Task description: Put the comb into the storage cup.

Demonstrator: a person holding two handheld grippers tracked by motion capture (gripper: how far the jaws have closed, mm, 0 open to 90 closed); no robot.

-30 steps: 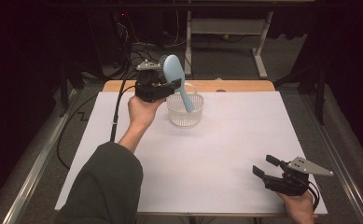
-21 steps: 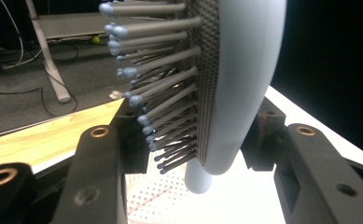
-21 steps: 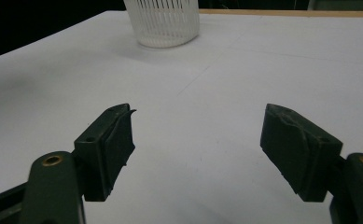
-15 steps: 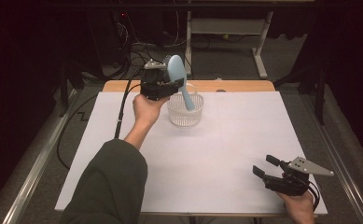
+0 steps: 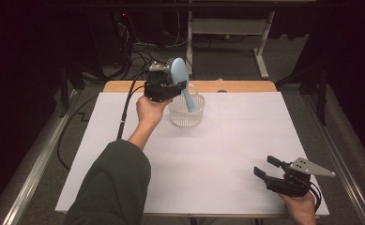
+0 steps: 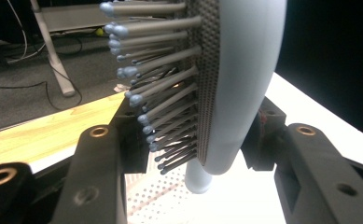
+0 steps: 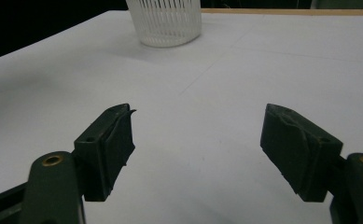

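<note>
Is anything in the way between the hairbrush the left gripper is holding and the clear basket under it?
Nothing visible. The left gripper holds the light blue hairbrush by its head, its handle pointing down into the open-topped clear basket.

Bright table, dark, maybe underexposed bkgd

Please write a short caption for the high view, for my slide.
Left gripper holds a blue hairbrush, handle down in a clear basket; right gripper rests open on the white table.
</note>
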